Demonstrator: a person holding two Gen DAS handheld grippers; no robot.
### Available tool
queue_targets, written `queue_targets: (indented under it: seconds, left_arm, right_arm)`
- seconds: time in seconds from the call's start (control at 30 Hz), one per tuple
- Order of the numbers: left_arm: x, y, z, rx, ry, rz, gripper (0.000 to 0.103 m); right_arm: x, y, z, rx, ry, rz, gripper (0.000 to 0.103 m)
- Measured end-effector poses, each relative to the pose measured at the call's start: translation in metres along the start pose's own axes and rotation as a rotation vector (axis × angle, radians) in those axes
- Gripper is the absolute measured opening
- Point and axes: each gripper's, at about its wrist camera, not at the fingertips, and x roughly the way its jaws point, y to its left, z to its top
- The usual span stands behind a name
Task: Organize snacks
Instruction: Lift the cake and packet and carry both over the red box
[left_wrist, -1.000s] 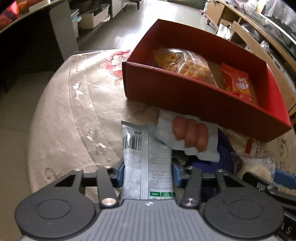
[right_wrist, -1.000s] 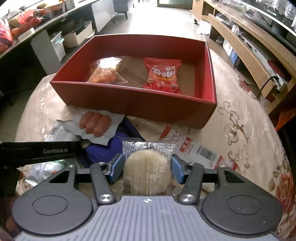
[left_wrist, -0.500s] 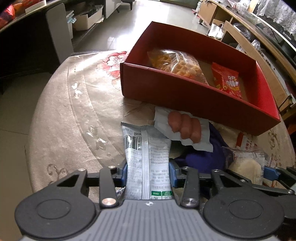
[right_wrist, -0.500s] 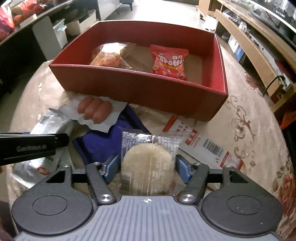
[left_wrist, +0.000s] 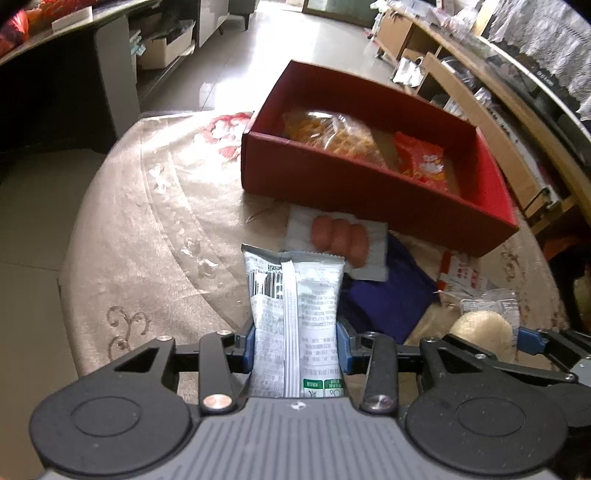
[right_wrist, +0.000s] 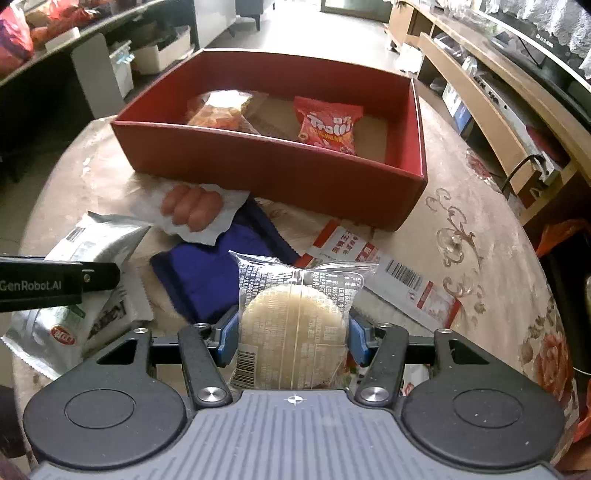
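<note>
Two packets are pinched: the left hand-held gripper (left_wrist: 297, 349) grips a silver packet (left_wrist: 293, 314) printed with a barcode, and the right hand-held gripper (right_wrist: 293, 338), jaws closing, clamps a clear-wrapped round cake (right_wrist: 293, 325). Ahead of both, the red box (right_wrist: 280, 166) holds a "Trolli" bag (right_wrist: 327, 127).

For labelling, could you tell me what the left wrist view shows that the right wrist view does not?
Left only: the red flower on the tablecloth beside the red box. Right only: the Trolli lettering on the red bag, the red-and-white packet's barcode. Both: the box, waffle bag, sausage pack, blue pouch, silver packet, round cake packet.
</note>
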Motion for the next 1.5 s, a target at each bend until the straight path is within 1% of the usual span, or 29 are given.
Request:
queue_targets:
  seconds: [0.17, 0.37, 0.5, 0.7, 1.03, 1.27, 1.5]
  left_arm:
    - [-0.011, -0.002, -0.002, -0.002, -0.017, -0.028, 0.042]
    - [-0.012, -0.007, 0.007, -0.010, -0.039, -0.041, 0.042]
    - [-0.011, -0.014, 0.016, 0.004, -0.057, -0.038, 0.042]
    - [-0.005, -0.027, 0.039, 0.026, -0.082, -0.040, 0.042]
    - [0.015, -0.047, 0.088, 0.043, -0.122, -0.018, 0.042]
    - [0.042, -0.057, 0.124, 0.044, -0.138, 0.008, 0.042]
    - [0.069, -0.064, 0.149, 0.041, -0.139, 0.024, 0.042]
  right_arm:
    - [-0.014, 0.002, -0.003, 0.005, -0.035, 0.021, 0.064]
    - [-0.028, -0.002, 0.000, 0.020, -0.081, 0.035, 0.064]
    - [-0.031, -0.007, 0.009, 0.035, -0.106, 0.036, 0.064]
    - [-0.030, -0.012, 0.029, 0.044, -0.142, 0.028, 0.064]
    - [-0.018, -0.025, 0.069, 0.080, -0.177, 0.024, 0.064]
    - [0.004, -0.037, 0.101, 0.099, -0.185, 0.011, 0.064]
    - [0.030, -0.046, 0.126, 0.109, -0.181, 0.004, 0.064]
